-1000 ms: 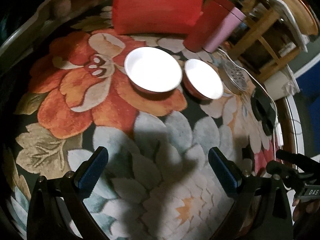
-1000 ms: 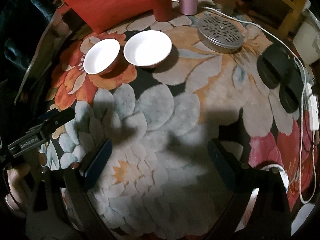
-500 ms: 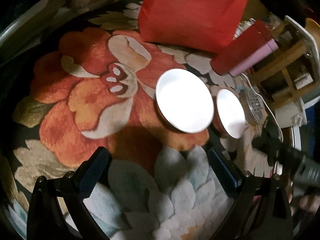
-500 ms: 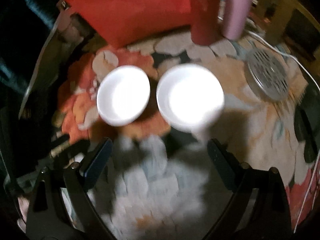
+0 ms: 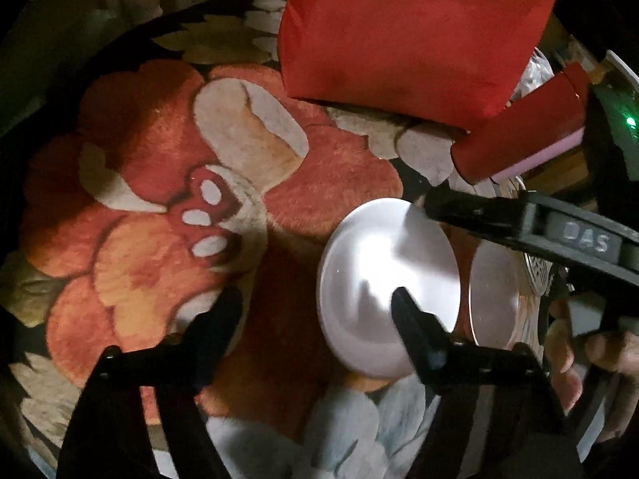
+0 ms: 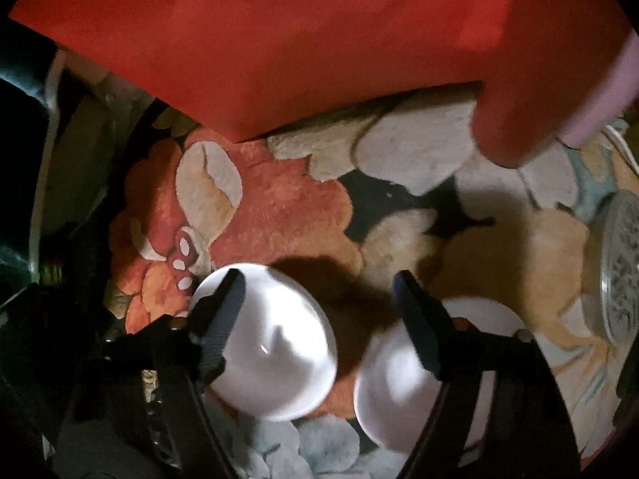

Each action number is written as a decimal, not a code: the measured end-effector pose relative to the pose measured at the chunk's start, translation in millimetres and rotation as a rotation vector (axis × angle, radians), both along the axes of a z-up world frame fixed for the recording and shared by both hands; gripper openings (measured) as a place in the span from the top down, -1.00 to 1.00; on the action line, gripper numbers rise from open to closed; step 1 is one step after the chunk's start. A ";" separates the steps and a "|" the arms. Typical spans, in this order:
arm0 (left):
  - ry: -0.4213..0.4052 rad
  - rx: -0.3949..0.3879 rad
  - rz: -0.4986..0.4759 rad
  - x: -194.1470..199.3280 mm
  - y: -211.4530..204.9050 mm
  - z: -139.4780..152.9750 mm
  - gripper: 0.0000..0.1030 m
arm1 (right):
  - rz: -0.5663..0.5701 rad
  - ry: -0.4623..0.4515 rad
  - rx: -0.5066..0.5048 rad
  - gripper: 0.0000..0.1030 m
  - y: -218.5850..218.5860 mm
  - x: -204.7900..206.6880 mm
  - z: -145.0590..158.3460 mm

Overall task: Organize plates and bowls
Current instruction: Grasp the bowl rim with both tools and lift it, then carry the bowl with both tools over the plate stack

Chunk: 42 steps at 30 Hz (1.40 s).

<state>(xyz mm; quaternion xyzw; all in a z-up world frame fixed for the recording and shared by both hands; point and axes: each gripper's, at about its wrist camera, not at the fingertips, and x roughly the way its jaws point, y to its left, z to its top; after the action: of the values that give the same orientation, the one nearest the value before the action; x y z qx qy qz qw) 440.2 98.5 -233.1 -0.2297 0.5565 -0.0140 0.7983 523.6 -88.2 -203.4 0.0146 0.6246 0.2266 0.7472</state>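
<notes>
Both grippers hover with jaws apart over 2 white bowls on a floral rug [image 5: 247,207]. Seen from the left wrist, the left gripper [image 5: 315,311] has its right finger over the near bowl [image 5: 371,279], its left finger over the rug, clamping nothing; the second bowl [image 5: 493,303] sits just beside, largely behind the right gripper's body. From the right wrist, the right gripper [image 6: 315,315] spreads across both bowls, left finger above 1 bowl [image 6: 279,351], right finger above the other [image 6: 391,395], with the gap between them showing rug [image 6: 279,207]. A red bag [image 6: 279,40] stands behind, a perforated metal disc [image 6: 619,275] at right.
</notes>
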 end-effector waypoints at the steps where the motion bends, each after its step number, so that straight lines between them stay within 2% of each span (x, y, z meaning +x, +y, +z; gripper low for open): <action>1: 0.007 -0.005 0.000 1.8 -1.4 -3.0 -0.20 | 0.007 0.011 -0.011 -0.37 3.3 1.3 -5.1; 4: 0.036 -0.009 -0.016 6.0 -7.1 -14.2 0.07 | 0.028 0.040 -0.031 -0.29 8.8 3.1 -16.6; 6: 0.059 -0.014 -0.025 6.8 -9.8 -21.4 0.37 | 0.063 0.051 -0.043 -0.01 14.6 -1.5 -22.2; 7: 0.065 -0.014 -0.031 6.1 -10.8 -23.5 0.40 | 0.090 0.048 -0.061 0.11 19.3 -5.0 -24.2; 8: 0.053 -0.006 -0.036 4.9 -11.1 -22.2 0.50 | 0.118 0.054 -0.060 0.42 23.4 -8.9 -25.7; 9: 0.050 -0.012 -0.049 4.1 -11.0 -21.7 0.66 | 0.126 0.052 -0.074 0.52 26.0 -11.7 -25.6; 11: 0.047 -0.018 -0.056 1.9 -9.4 -19.3 0.75 | 0.127 0.041 -0.066 0.60 26.8 -17.1 -22.1; 15: 0.037 -0.017 -0.039 -8.0 2.7 -10.0 0.75 | 0.107 0.082 0.002 0.63 24.4 -33.9 -16.6; 22: 0.020 0.021 -0.077 -30.4 7.2 15.8 0.75 | 0.100 0.092 0.012 0.63 29.4 -73.1 1.8; 32: 0.005 0.062 -0.122 -76.0 6.6 69.7 0.75 | 0.066 0.086 0.064 0.65 18.9 -114.0 54.5; 42: -0.004 0.105 -0.208 -124.4 -20.0 134.7 0.75 | -0.004 0.098 0.122 0.65 -13.9 -170.1 106.2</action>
<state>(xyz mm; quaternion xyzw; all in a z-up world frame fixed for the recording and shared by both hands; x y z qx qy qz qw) 315.9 78.5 -98.4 -0.1285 0.5757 -0.0679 0.8046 353.5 -102.1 -97.2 0.0726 0.6455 0.2619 0.7138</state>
